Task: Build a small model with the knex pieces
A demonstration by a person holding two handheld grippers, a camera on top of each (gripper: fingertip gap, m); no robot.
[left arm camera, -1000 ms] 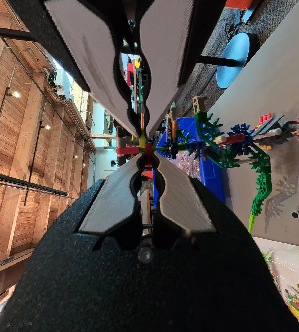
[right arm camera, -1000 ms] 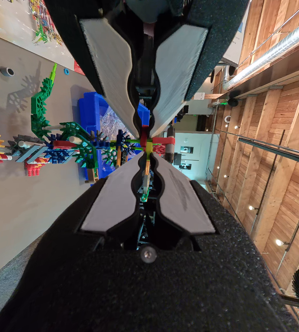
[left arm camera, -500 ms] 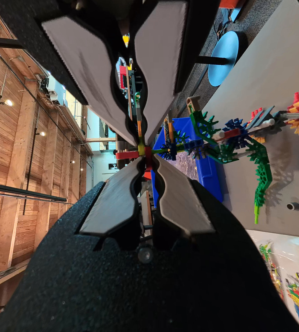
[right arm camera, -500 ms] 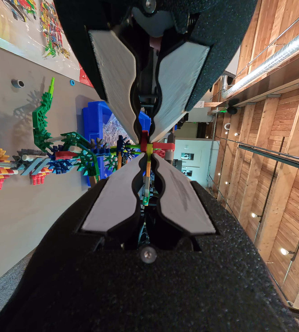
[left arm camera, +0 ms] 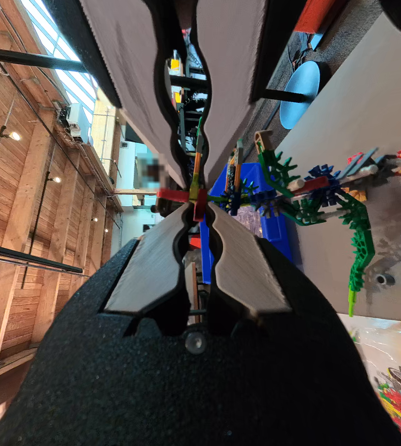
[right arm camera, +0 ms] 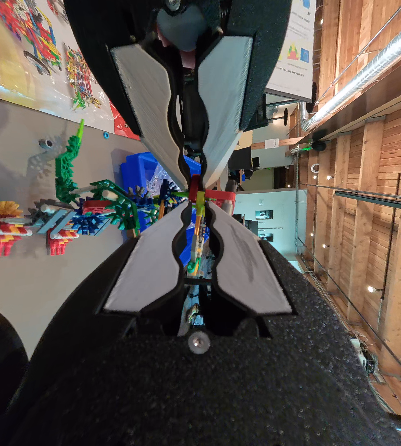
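Observation:
A colourful construction-toy model (left arm camera: 315, 190) of rods and snowflake connectors reaches from the grey table (left arm camera: 363, 108) toward both grippers. My left gripper (left arm camera: 198, 208) is shut on a red connector (left arm camera: 199, 205) at the model's end. My right gripper (left arm camera: 195, 179) faces it from above, shut on a yellow-green connector (left arm camera: 194, 185) with an orange rod (left arm camera: 197, 164). In the right wrist view my right gripper (right arm camera: 198, 205) holds the yellow-green connector (right arm camera: 200, 196) and orange rod (right arm camera: 197, 225). The left gripper (right arm camera: 195, 183) pinches the red connector (right arm camera: 194, 187). The model (right arm camera: 93, 212) shows at the left.
A blue bin (left arm camera: 274, 226) stands behind the model, also seen in the right wrist view (right arm camera: 136, 166). A green curved chain (left arm camera: 361, 241) hangs off the model. A small grey tube (left arm camera: 382, 279) and a printed sheet (right arm camera: 37, 60) lie on the table. A blue stool (left arm camera: 300, 94) stands beyond. My left and right fingertips are right by each other.
Both grippers stay shut on the same joint. The held model and both grippers have shifted and tilted a little against the table and room; the grip itself looks unchanged.

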